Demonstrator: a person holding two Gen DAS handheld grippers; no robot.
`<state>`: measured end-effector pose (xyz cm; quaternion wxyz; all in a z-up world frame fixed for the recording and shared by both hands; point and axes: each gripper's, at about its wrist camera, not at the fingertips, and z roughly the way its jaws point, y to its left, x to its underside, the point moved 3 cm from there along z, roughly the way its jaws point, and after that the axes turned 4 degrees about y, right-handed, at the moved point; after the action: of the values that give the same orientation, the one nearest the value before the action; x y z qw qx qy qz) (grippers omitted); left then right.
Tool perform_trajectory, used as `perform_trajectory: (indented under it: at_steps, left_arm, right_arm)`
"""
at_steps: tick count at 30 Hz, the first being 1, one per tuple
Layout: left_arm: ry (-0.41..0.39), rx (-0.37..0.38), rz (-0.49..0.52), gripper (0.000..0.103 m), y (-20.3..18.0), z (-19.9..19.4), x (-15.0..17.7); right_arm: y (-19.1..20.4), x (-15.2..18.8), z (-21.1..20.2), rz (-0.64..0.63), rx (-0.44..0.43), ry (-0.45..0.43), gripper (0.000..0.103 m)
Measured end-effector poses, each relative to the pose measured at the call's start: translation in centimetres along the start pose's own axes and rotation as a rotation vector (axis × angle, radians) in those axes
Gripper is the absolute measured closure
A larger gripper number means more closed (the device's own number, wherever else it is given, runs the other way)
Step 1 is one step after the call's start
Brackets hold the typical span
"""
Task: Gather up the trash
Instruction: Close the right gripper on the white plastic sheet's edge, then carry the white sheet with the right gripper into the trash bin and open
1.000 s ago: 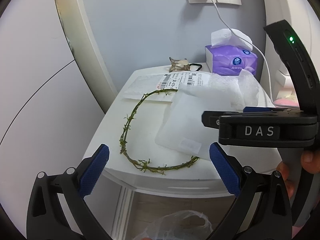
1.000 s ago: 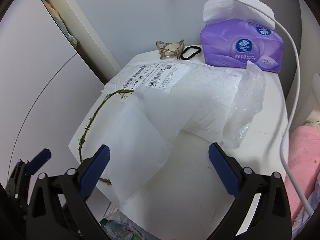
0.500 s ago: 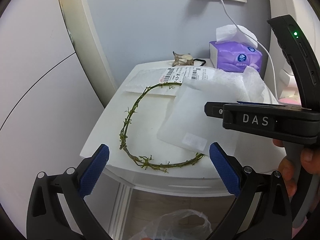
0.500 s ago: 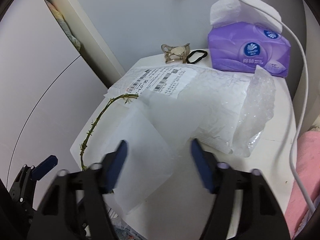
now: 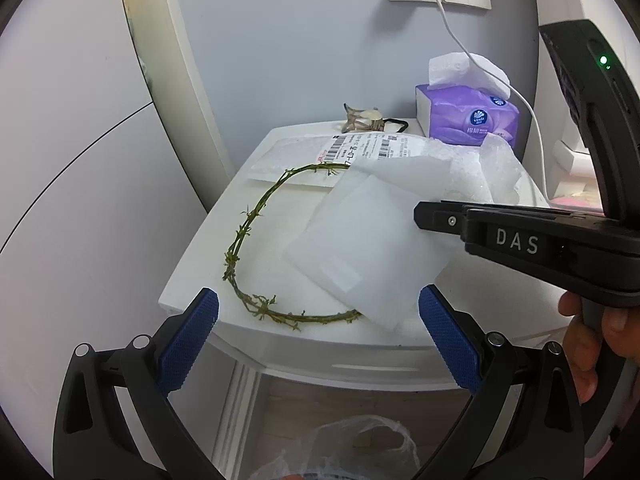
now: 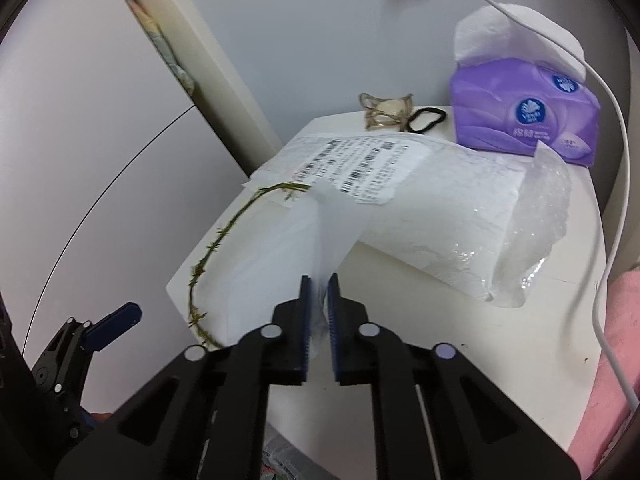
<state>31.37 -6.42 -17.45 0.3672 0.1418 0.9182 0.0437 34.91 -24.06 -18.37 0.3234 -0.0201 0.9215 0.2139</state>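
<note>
A thin white translucent sheet (image 6: pixel 272 264) lies on the small white table (image 6: pixel 460 360), partly over a padded mailer (image 6: pixel 440 220) that has a shipping label. My right gripper (image 6: pixel 319 284) is closing its jaws, and the blue pads pinch a raised fold of that sheet. In the left wrist view the right gripper (image 5: pixel 424 212) reaches in from the right over the sheet (image 5: pixel 360 240). A curved green plant stem (image 5: pixel 240 240) lies left of the sheet. My left gripper (image 5: pixel 319 300) stands open at the table's front edge, holding nothing.
At the back of the table stand a purple tissue box (image 6: pixel 520 116), a hair clip (image 6: pixel 384 114) and a black hair tie (image 6: pixel 426 118). A white cable (image 6: pixel 612 240) hangs on the right beside pink cloth (image 6: pixel 624 340). A plastic bag (image 5: pixel 360 440) sits below the table.
The right gripper's jaws went from wide open to shut on a fold of the white sheet, which now stands up between the pads. The left gripper stayed open and in place.
</note>
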Motion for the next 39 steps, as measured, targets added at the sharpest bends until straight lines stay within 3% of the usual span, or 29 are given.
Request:
perform_trajectory:
  at_steps: [11,24,39]
  left_arm:
    - [-0.019,-0.009,-0.032,0.006,0.6,-2.1,0.4]
    - [-0.081,-0.022,-0.021,0.006,-0.8,-8.0,1.5]
    - [-0.101,-0.094,-0.072,0.006,0.0,-15.6,6.6]
  right_arm:
    - [2.0,0.3,-2.9,-0.043,-0.014,-0.025,0.097]
    - [5.9,2.0,-9.2,-0.121,-0.064,-0.064,0.097]
    - [11.1,6.2,-15.4,-0.250,-0.108,-0.057,0.097]
